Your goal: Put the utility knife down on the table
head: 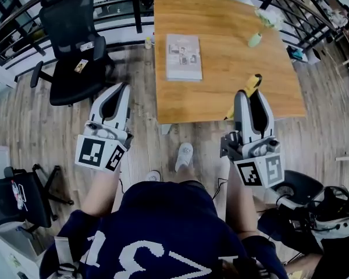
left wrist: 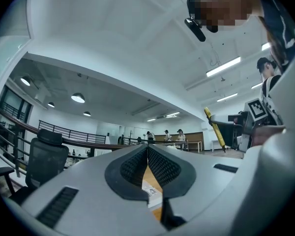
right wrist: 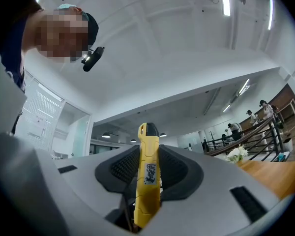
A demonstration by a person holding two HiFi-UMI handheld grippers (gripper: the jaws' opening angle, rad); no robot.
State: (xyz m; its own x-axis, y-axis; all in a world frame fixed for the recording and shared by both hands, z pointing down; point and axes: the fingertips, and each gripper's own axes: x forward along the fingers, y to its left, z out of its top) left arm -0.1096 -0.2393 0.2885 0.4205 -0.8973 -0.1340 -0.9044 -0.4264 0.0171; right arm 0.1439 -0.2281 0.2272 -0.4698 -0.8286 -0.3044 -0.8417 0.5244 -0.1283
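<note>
A yellow utility knife point(head: 248, 89) with a black tip is clamped between the jaws of my right gripper point(head: 250, 95). It sticks out forward over the front edge of the wooden table point(head: 221, 92). In the right gripper view the knife point(right wrist: 147, 176) stands upright between the black ribbed pads point(right wrist: 174, 168), pointing up and away. My left gripper point(head: 121, 90) hangs over the floor just left of the table, shut with nothing in it; its pads point(left wrist: 160, 166) meet at the tip. From the left gripper view the knife point(left wrist: 214, 128) shows at the right.
On the table lie a booklet point(head: 183, 56), a small green bottle point(head: 255, 39) and white flowers point(head: 269, 17). A black office chair point(head: 75, 45) stands left of the table, another chair point(head: 23, 196) at bottom left. A railing point(head: 58, 2) runs behind. The person's foot point(head: 184, 156) is under the table edge.
</note>
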